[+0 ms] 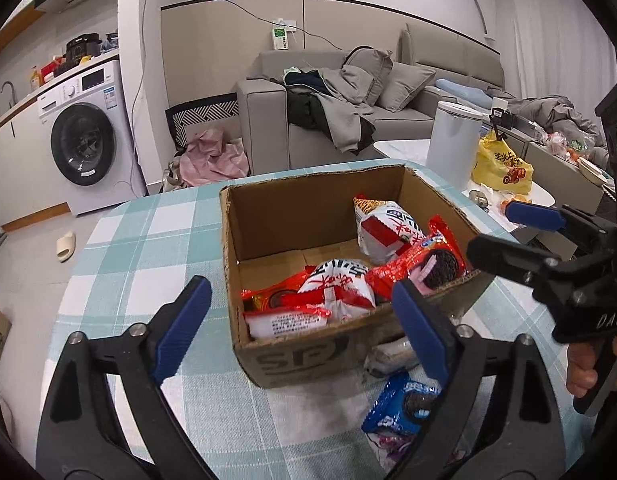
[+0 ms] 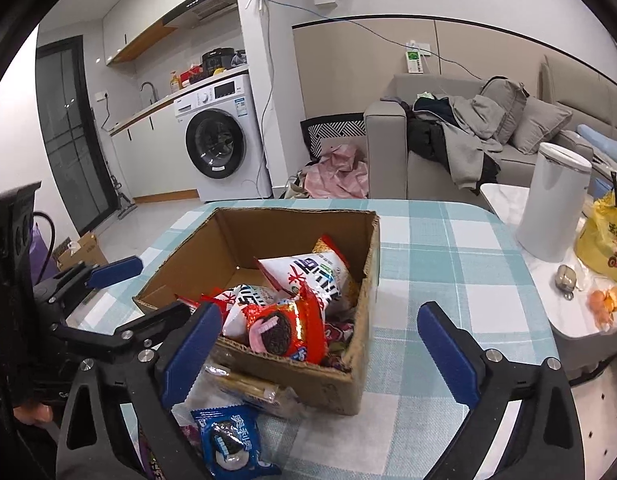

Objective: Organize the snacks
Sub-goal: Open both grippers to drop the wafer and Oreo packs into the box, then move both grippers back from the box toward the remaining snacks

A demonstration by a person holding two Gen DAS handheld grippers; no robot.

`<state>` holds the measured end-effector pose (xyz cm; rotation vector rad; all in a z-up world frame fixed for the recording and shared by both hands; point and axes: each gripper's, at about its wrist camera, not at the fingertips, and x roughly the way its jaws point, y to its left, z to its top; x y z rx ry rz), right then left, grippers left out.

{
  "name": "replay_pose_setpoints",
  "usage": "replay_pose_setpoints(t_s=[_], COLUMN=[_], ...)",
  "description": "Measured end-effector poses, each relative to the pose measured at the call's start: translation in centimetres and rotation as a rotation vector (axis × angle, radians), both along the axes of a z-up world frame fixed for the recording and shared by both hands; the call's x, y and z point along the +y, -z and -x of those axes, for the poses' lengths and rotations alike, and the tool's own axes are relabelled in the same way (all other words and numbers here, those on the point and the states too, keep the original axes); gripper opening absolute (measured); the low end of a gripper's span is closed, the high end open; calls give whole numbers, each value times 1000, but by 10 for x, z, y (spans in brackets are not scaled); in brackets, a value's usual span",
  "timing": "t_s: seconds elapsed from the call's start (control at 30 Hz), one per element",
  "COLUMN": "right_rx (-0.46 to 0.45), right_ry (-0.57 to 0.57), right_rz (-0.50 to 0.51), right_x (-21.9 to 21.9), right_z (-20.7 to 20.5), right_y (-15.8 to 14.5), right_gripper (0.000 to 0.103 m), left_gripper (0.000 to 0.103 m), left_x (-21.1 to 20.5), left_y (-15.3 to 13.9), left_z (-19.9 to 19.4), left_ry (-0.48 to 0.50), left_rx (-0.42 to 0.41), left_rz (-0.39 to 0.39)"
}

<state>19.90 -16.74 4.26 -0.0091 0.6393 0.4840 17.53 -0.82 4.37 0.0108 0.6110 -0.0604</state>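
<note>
An open cardboard box (image 1: 308, 204) (image 2: 360, 376) stands on the checked table and holds several snack packs, among them a red Oreo pack (image 1: 424, 266) (image 2: 286, 330) and white-and-red bags (image 1: 388, 228) (image 2: 308, 270). A blue Oreo pack (image 1: 404, 404) (image 2: 230, 440) and a clear wrapped snack (image 2: 248, 390) lie on the table in front of the box. My left gripper (image 1: 304, 328) is open and empty, just before the box's near wall. My right gripper (image 2: 320, 352) is open and empty, at the box's near right corner; it also shows in the left wrist view (image 1: 504, 236).
The table has a teal-and-white checked cloth (image 2: 428, 248). A white cylindrical bin (image 2: 552, 204), a yellow bag (image 2: 606, 240) and orange peel (image 2: 606, 302) sit on a white side table to the right. A grey sofa (image 1: 348, 120) and a washing machine (image 1: 88, 136) stand behind.
</note>
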Motion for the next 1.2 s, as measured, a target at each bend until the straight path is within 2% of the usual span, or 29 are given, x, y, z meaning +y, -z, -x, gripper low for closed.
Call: replay_pose_setpoints(t_s=[0.03, 0.13, 0.53, 0.87, 1.2], right_rx=[5, 53, 66, 62, 97], right_ry=[-1, -14, -12, -53, -79], right_rz=[-10, -22, -49, -40, -15], right_x=[-2, -8, -26, -25, -27], right_z=[2, 5, 33, 63, 81], right_y=[0, 3, 10, 16, 26], right_gripper=[101, 103, 103, 103, 103], left_gripper=[102, 102, 102, 102, 102], left_x=[1, 2, 7, 13, 11], left_y=[0, 0, -2, 6, 13], left_z=[6, 22, 68, 90, 105], left_ry=[-4, -10, -24, -41, -45], left_rx=[-5, -20, -14, 13, 35], left_rz=[3, 8, 15, 32, 48])
